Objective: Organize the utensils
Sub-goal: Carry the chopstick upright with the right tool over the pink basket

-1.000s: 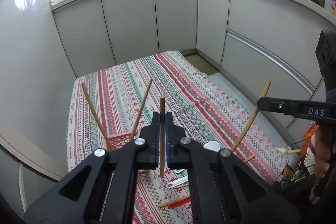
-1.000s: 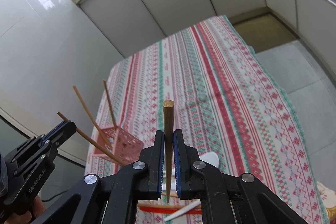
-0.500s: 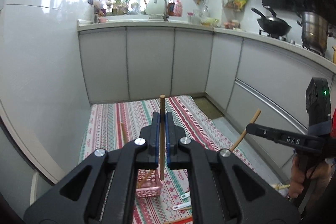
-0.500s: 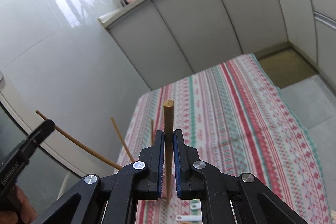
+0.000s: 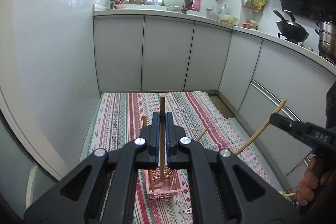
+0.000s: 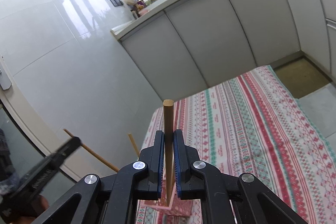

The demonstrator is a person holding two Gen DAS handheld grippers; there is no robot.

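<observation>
Clamping a slim round wooden chopstick [image 5: 162, 106] upright between its blue-lined pads, the left gripper [image 5: 162, 119] hangs above a pink latticed plastic basket [image 5: 166, 188]. That basket stands on the striped red, green and white patterned tablecloth [image 5: 126, 119], at six o'clock from the gripper's tips in the left wrist view, and other wooden chopsticks lean inside it, one tip showing at ten o'clock of the jaws. The lower end of the held stick points toward the basket; whether it reaches inside I cannot tell.

Over at three o'clock, the right gripper [image 5: 273, 117] is clenched on a second wooden chopstick [image 5: 260, 129], which slants up and outward, with a person's hand [image 5: 310, 184] on the handle below.

From the right wrist view, the right gripper [image 6: 168, 140] pinches its brown stick [image 6: 168, 117] vertically, a corner of the pink basket [image 6: 178, 211] sitting at six o'clock. Blurred at nine o'clock, the left gripper [image 6: 71, 144] carries its stick [image 6: 98, 157] at a slant. White kitchen cabinets [image 5: 168, 51] line the far side.
</observation>
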